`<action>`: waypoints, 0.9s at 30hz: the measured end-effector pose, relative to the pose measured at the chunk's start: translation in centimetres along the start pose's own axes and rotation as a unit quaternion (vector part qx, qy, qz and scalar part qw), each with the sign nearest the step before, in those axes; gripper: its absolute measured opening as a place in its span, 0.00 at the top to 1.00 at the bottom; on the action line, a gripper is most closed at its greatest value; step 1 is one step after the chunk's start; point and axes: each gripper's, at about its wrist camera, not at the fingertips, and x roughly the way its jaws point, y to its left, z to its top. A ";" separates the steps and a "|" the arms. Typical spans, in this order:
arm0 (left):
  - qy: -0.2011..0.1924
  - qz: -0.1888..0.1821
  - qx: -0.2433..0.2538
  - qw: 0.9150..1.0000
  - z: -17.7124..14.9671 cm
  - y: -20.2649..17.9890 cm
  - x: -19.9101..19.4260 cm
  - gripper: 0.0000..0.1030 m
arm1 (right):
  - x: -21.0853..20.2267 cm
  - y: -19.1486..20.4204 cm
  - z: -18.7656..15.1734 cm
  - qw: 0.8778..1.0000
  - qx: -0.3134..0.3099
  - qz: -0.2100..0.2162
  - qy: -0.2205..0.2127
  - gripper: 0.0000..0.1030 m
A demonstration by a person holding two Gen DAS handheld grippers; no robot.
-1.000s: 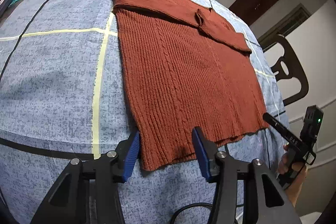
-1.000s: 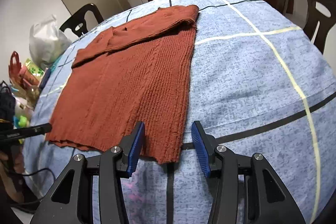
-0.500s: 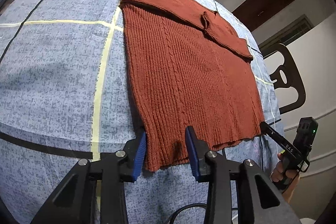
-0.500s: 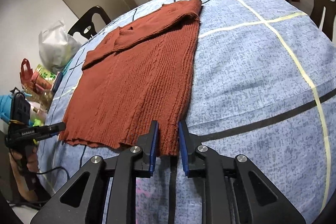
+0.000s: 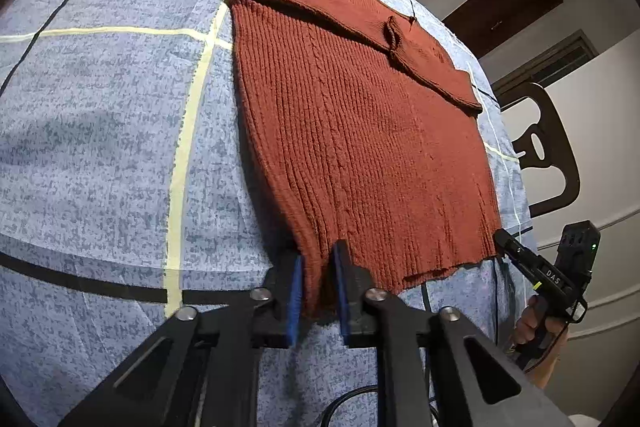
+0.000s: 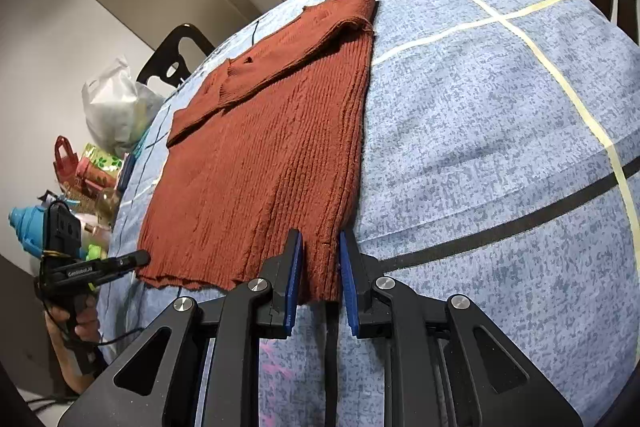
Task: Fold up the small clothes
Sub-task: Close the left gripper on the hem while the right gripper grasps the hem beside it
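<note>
sweater [image 5: 360, 131] lying flat on checked cloth [image 5: 120, 131], sleeves folded across far end | left gripper [image 5: 318, 287] clenching near-left hem corner | right gripper [image 6: 320, 283] clenching near-right hem corner | step: taking hold of hem for lengthwise fold | next likely calling for lifting both corners evenly, carrying forward toward collar

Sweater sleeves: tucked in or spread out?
Tucked in. Both sleeves lie folded across the top of the sweater; its body is spread flat on the tablecloth.
</note>
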 end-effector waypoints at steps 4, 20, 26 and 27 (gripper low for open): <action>0.002 -0.010 -0.002 1.000 0.3 0.2 0.0 0.86 | 0.0 0.4 0.0 1.000 -0.012 -0.020 -0.001 0.90; -0.030 -0.045 -0.022 0.998 3.0 0.3 -2.0 0.87 | -1.9 1.6 2.6 0.999 -0.023 0.020 -0.038 0.92; -0.052 -0.048 -0.015 0.997 4.8 -0.2 -2.6 0.87 | -2.5 2.5 4.6 0.997 -0.039 0.025 -0.058 0.92; -0.052 -0.050 -0.014 0.997 5.1 -0.2 -2.5 0.87 | -2.5 2.6 5.0 0.997 -0.042 0.026 -0.061 0.92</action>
